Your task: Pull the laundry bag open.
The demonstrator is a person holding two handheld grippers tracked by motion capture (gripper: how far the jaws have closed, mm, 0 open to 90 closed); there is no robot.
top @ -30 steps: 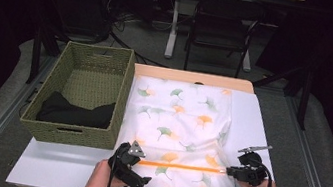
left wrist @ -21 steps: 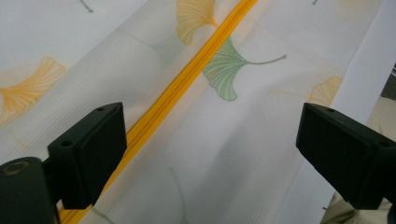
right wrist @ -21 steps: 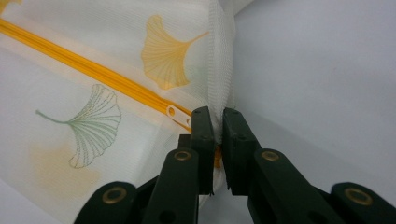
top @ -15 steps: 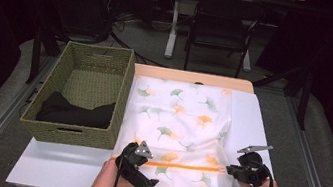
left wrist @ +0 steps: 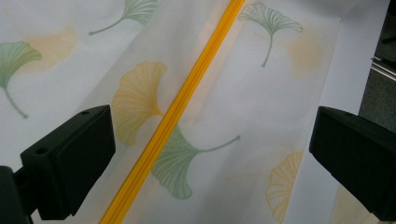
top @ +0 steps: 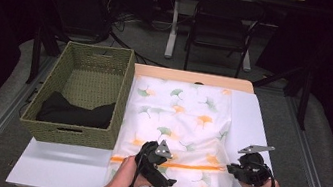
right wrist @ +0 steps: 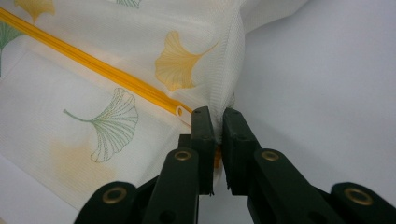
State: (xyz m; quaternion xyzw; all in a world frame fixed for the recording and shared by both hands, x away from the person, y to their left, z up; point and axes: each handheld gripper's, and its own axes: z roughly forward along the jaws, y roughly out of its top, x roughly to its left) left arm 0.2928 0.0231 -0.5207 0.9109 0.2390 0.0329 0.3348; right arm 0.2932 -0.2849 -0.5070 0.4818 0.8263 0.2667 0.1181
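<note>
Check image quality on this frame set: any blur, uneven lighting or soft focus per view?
High view: table lit evenly, surroundings nearly black, detail somewhat soft. Left gripper view: leaf-print bag and orange zipper reasonably sharp; open black jaws featureless. Right gripper view: jaws pinching the bag's edge crisp, mesh weave visible, no glare.

**Bright table, dark surroundings**

In the high view the white table (top: 252, 117) is lit evenly from above, while the room behind is lost in near-black. Only soft, short shadows are cast. The picture is somewhat grainy and soft. In the gripper views the patterned mesh bag (left wrist: 261, 107) is rendered sharply, without glare; the nearest black jaws are slightly blurred.
</note>
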